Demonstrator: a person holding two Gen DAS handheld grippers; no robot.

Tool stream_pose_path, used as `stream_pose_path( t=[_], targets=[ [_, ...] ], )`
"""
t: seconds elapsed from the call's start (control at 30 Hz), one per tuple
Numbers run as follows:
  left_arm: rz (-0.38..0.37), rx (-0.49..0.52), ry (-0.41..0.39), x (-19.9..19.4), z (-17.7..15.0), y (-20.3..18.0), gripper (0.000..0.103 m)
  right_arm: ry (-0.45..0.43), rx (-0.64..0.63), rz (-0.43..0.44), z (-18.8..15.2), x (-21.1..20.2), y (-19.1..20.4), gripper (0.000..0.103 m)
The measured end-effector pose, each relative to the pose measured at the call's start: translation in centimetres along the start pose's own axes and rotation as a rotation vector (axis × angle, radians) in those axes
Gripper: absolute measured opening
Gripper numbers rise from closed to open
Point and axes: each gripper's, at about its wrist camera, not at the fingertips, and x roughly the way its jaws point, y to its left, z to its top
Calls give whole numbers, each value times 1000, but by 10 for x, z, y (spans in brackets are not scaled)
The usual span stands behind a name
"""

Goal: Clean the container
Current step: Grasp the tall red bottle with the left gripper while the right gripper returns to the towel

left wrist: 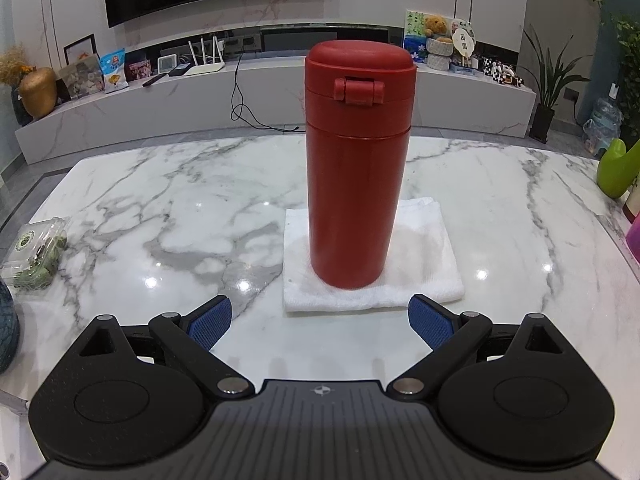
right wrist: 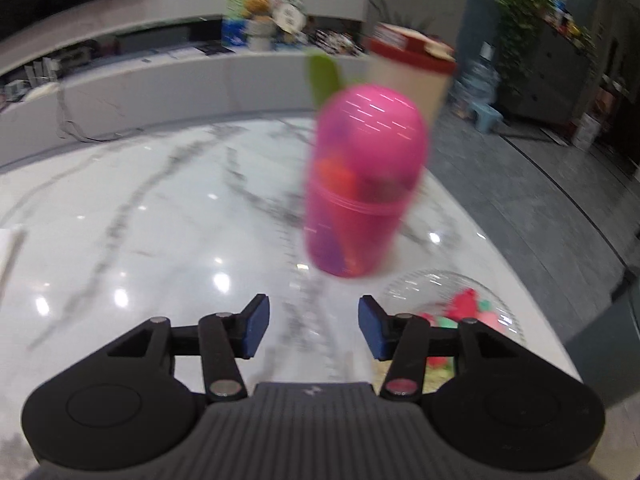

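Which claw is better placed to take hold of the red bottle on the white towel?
Likely the left claw: it is open and faces the upright red bottle on the white towel. The right claw faces a pink container instead.

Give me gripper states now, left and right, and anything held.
Left gripper: open, empty; red flask stands ahead on the white towel.
Right gripper: open, empty; blurred pink container ahead, not between the pads.

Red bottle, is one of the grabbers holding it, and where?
No. The red bottle stands free on the white towel; the left gripper is open before it. The right gripper is open, empty.
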Motion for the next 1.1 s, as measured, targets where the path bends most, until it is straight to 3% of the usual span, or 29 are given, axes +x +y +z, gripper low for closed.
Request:
stream_pose_path(
  t=[0.23, 0.37, 0.43, 0.53, 0.77, 1.1],
  targets=[
    [-22, -11, -42, -5, 2, 0, 97, -85, -151, 211, -6, -13, 60, 66],
    [-44, -25, -64, -6, 4, 1, 97, -90, -223, 322, -7, -15, 100, 66],
    [-50, -30, -85, -6, 6, 1, 97, -89, -238, 368, -6, -15, 117, 74],
    [-48, -32, -122, -6, 9, -2, 97, -93, -245, 441, -3, -11, 139, 77],
    [-37, -51, -217, -3, 22, -6, 97, -82, -271, 506, 4, -1, 184, 77],
    [-38, 16, -303, 9, 32, -13, 97, -44, -280, 569, 14, 18, 218, 77]
  ],
)
